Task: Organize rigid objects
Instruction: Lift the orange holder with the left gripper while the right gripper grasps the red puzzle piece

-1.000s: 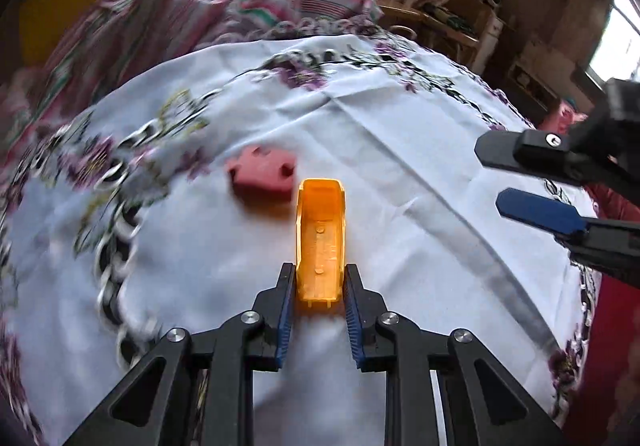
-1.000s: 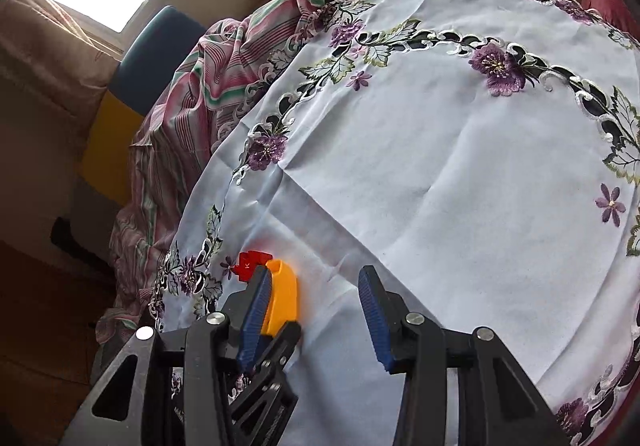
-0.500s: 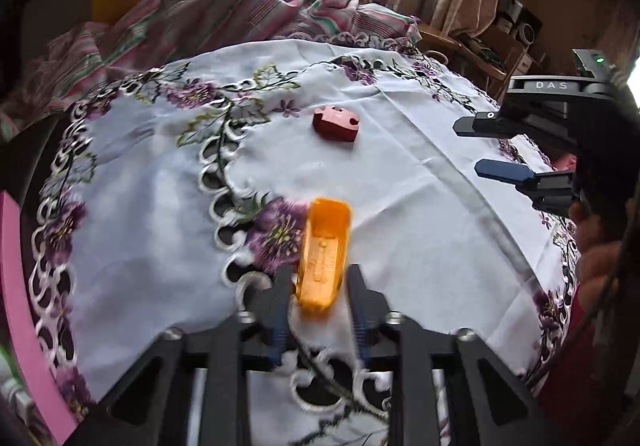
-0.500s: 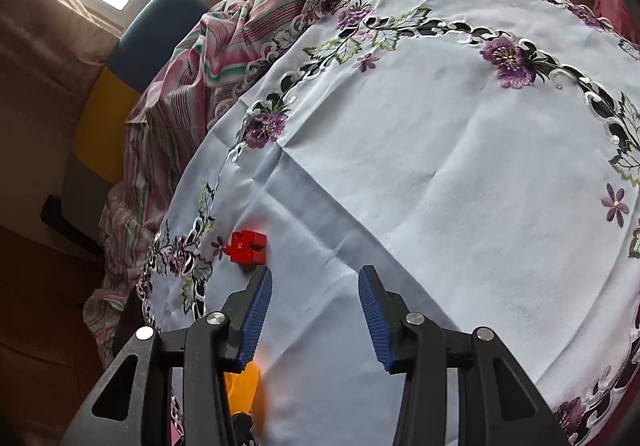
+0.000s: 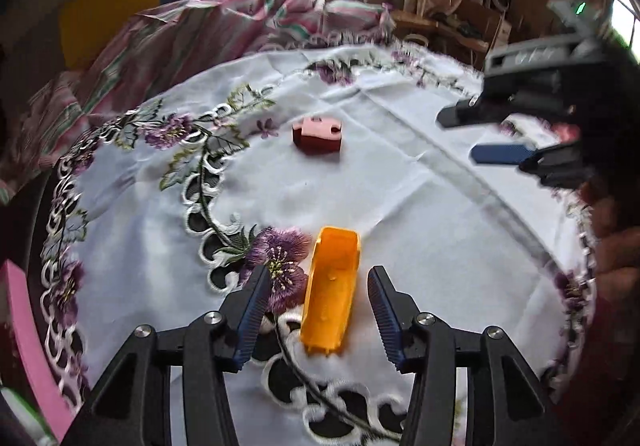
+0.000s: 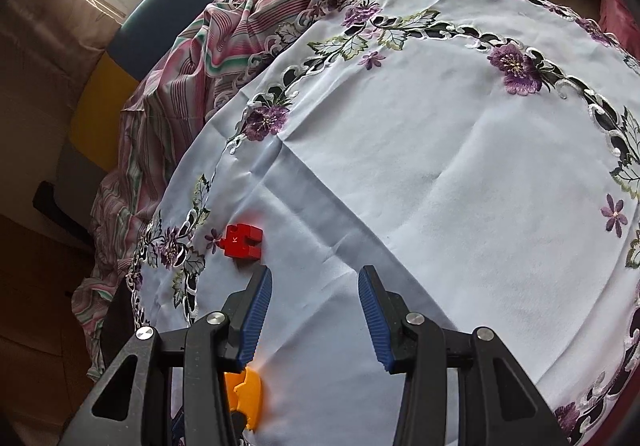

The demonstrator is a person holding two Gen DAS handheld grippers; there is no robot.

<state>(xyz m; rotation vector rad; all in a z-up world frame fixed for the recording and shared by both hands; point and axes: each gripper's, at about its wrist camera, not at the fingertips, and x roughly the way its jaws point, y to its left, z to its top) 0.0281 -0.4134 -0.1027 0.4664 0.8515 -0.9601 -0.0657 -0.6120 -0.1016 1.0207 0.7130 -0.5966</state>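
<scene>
White cloth with purple embroidered flowers and cut-out loops covers the round table (image 5: 420,197) in the left wrist view, with a striped pink blanket (image 5: 200,29) heaped behind it at the upper left and a window along the top edge. At the bottom centre, the left gripper (image 5: 316,306) has its blue-padded fingers spread wide, touching nothing. Between them, clear of both pads, an orange plastic tray piece (image 5: 330,290) lies flat on the cloth beside a purple flower. A red block (image 5: 318,133) sits above it, mid-frame, well apart. At the right edge the right gripper (image 5: 472,135) hangs over the table with its fingers parted and nothing between them; its grey body carries lettering too blurred to read.

From the right wrist view, the same tablecloth (image 6: 440,165) fills the frame. The right gripper (image 6: 314,310), bottom centre, is spread wide over bare cloth. The red block (image 6: 242,242) lies just above its left finger and bears a small white mark like a "K". The orange piece (image 6: 248,390) shows partly behind that finger at the bottom edge.
</scene>
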